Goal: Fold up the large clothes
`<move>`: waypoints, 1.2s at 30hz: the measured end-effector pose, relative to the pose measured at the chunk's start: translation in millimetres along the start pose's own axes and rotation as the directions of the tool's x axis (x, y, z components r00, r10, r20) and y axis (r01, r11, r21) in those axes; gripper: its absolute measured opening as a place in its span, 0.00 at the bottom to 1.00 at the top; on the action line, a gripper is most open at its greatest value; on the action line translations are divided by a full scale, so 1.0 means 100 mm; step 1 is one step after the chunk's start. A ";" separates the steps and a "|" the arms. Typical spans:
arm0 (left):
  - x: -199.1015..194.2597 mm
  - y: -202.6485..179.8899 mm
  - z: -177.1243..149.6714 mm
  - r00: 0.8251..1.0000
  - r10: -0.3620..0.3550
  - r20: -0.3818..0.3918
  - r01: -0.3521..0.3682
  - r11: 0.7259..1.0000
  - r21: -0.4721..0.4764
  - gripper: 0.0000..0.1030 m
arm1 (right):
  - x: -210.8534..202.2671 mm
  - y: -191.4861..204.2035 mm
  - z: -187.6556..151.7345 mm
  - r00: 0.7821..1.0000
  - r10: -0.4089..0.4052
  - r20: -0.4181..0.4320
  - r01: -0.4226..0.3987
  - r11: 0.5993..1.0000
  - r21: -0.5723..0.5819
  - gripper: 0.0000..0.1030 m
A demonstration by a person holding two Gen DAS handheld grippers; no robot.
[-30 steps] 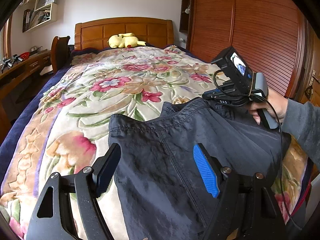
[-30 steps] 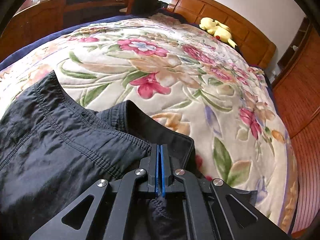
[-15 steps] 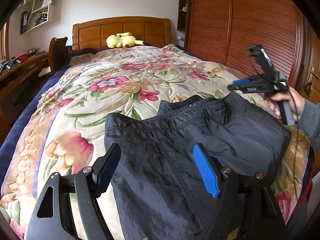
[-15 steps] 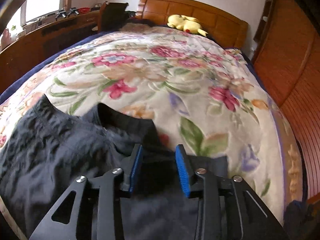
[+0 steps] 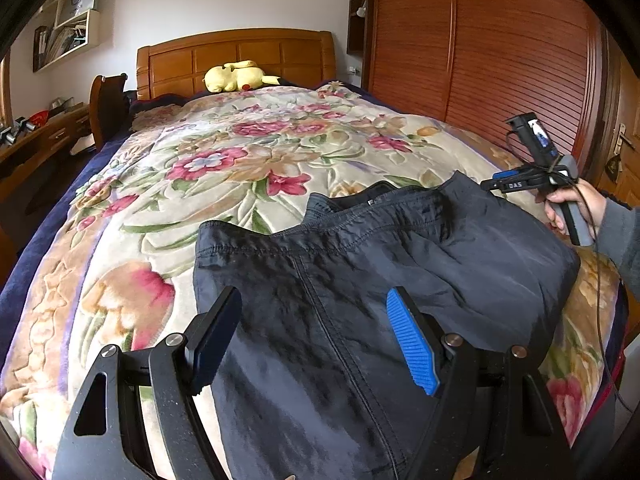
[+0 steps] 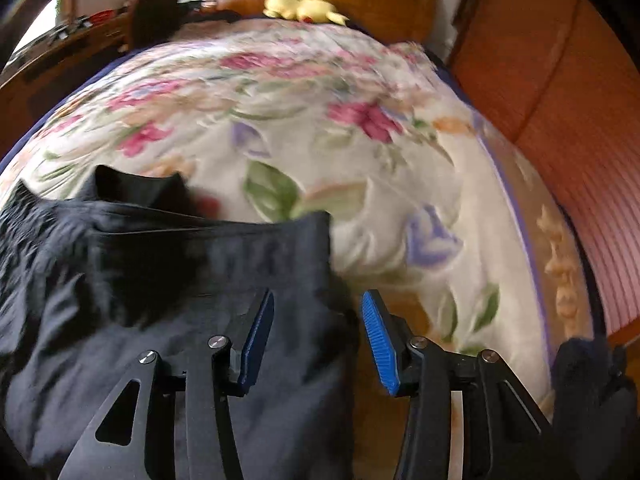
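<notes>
The right gripper [image 6: 318,340] has just been opening and has let go of the dark trousers [image 5: 360,280], nothing between its jaws; the left gripper [image 5: 316,344] hangs apart above them, so this fold seems finished.

dark garment [image 5: 360,280]: lower part cut off by the frame edge
floral blanket [image 6: 320,120]: motion-blurred in the right wrist view
shelf [image 5: 68,32]: contents too small to tell

Dark garment [image 5: 360,280] covers the near end of the bed; floral blanket [image 5: 224,160] beyond it lies bare up to the yellow plush toy [image 5: 236,76] by the headboard [image 5: 236,54]. Wooden wardrobe [image 5: 500,48] walls off the right side, desk [image 5: 36,140] and chair [image 5: 106,100] crowd the left.
</notes>
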State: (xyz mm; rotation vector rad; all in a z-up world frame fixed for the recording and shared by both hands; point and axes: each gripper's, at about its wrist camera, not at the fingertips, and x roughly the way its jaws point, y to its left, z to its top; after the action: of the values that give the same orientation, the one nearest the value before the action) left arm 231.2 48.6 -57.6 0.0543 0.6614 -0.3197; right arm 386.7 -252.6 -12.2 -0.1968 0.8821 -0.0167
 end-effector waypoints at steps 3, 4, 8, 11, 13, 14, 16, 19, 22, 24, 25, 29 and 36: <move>0.01 0.00 0.00 1.000 -0.001 -0.005 0.001 1.000 0.002 0.74 | 0.18 -0.07 0.07 0.999 0.019 -0.034 -0.018 0.998 0.052 0.47; 0.02 0.00 0.00 1.000 -0.002 -0.007 0.002 1.000 0.002 0.74 | 0.24 -0.10 0.09 0.999 0.031 -0.045 -0.027 0.997 0.070 0.47; 0.05 0.00 0.00 1.000 -0.006 -0.017 0.006 1.000 0.001 0.74 | 0.47 -0.19 0.19 0.993 0.089 -0.072 -0.078 0.987 0.141 0.47; 0.06 -0.03 0.00 1.000 -0.009 -0.018 0.009 1.000 0.004 0.74 | 0.60 -0.22 0.24 0.990 0.122 -0.072 -0.110 0.982 0.156 0.47; 0.07 -0.04 0.00 1.000 -0.012 -0.019 0.013 1.000 0.008 0.74 | 0.70 -0.19 0.26 0.989 0.115 -0.091 -0.102 0.985 0.136 0.47; 0.09 -0.05 0.00 1.000 -0.012 -0.022 0.013 1.000 0.012 0.74 | 0.72 -0.17 0.25 0.991 0.096 -0.093 -0.085 0.990 0.117 0.38; 0.11 -0.07 0.00 1.000 -0.015 -0.027 0.015 1.000 0.016 0.74 | 0.74 -0.06 0.27 0.994 0.087 -0.071 -0.082 0.995 0.064 0.19; 0.13 -0.09 -0.01 0.999 -0.018 -0.034 0.018 1.000 0.022 0.74 | 0.71 0.09 0.30 0.999 0.034 -0.019 -0.034 0.999 -0.028 0.07; 0.14 -0.11 -0.01 0.999 -0.019 -0.038 0.020 0.999 0.027 0.74 | 0.62 0.14 0.37 0.998 0.000 0.068 0.003 0.999 -0.051 0.06; 0.14 -0.13 -0.01 0.999 -0.021 -0.040 0.022 0.999 0.030 0.74 | 0.51 0.09 0.44 0.991 -0.038 0.127 0.043 0.999 -0.032 0.06; 0.15 -0.14 -0.01 0.999 -0.021 -0.041 0.022 0.999 0.031 0.74 | 0.48 0.05 0.49 0.987 -0.054 0.150 0.058 0.998 -0.020 0.06; 0.16 -0.17 -0.02 0.999 -0.021 -0.048 0.023 0.999 0.038 0.74 | 0.45 -0.19 0.66 0.964 -0.191 0.184 0.181 0.981 0.066 0.06; 0.19 -0.20 -0.03 0.998 -0.024 -0.059 0.027 0.999 0.043 0.74 | 0.65 -0.46 0.53 0.985 -0.162 0.057 0.153 0.979 0.137 0.16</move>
State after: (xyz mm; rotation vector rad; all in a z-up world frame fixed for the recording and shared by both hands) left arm 237.7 24.5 -70.6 0.0976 0.7131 -0.3582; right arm 471.6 -294.9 -21.1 -0.1417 0.7930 -0.2147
